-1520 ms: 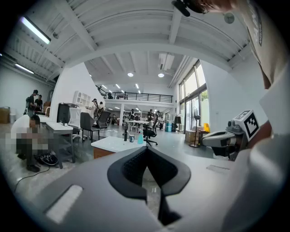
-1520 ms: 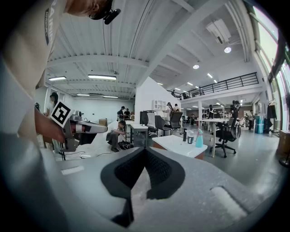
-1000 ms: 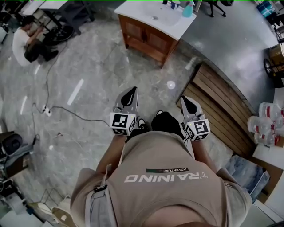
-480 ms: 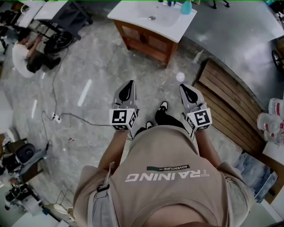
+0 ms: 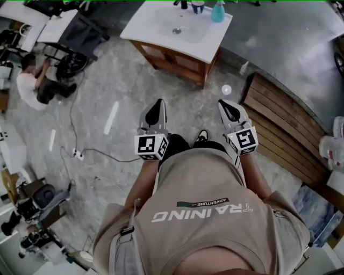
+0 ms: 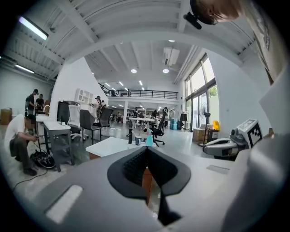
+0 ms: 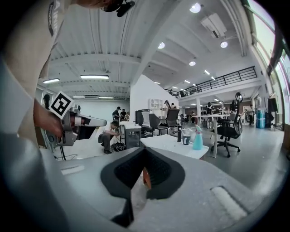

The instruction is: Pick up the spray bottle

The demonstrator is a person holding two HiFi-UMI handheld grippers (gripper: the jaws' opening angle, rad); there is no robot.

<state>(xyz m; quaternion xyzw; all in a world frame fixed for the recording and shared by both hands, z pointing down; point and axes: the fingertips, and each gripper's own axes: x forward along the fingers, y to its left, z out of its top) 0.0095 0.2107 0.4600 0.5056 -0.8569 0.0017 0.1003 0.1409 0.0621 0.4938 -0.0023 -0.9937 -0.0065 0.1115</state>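
There's the teal spray bottle (image 5: 217, 12), standing upright on the far right corner of the white vanity top (image 5: 207, 47), well away from both grippers. Nothing is touching it. Just to its left sits a cup (image 5: 198, 6), and left of that a dark bottle (image 5: 184, 4), all lined up along the far edge behind the basin (image 5: 176, 28). The top rests on a wooden cabinet (image 5: 177, 60) on the grey marbled floor (image 5: 123, 80). Nearer in, the left gripper (image 5: 157, 107) and the right gripper (image 5: 228, 107) are held side by side in front of the person's beige shirt (image 5: 204, 215), both pointing toward the vanity. On the left one, the jaws are pressed together at the tips with nothing between them; on the right one it's the same, tips meeting and empty. From the right gripper view the bottle (image 7: 198, 138) shows right of the closed tips. On the right of the floor lies a slatted wooden panel (image 5: 285, 129). Far left, a person (image 5: 32, 88) crouches by a desk (image 5: 56, 27), and a power strip (image 5: 78, 154) lies on the floor nearer in.
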